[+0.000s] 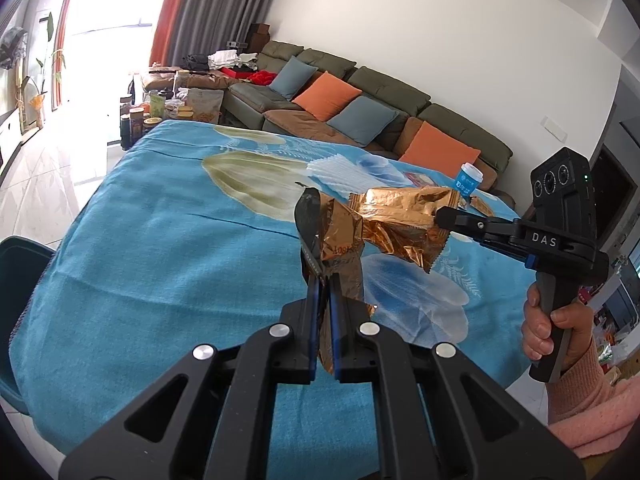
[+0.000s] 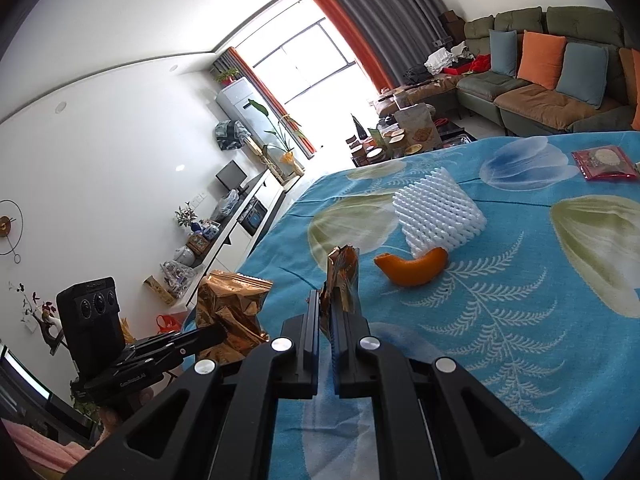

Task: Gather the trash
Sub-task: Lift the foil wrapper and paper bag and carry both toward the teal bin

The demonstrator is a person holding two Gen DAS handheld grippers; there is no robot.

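My left gripper is shut on a crumpled gold foil wrapper, held above the blue flowered table cloth. My right gripper comes in from the right, shut on a second gold foil wrapper right beside the first. In the right wrist view my right gripper pinches its wrapper; the left gripper holds its gold wrapper at lower left. On the cloth lie a white foam fruit net, an orange peel, a red snack packet and a blue paper cup.
A dark teal bin stands at the table's left edge. A green sofa with orange and blue cushions runs behind the table. A low table with jars and snack bags stands near the window. A white cabinet lines the wall.
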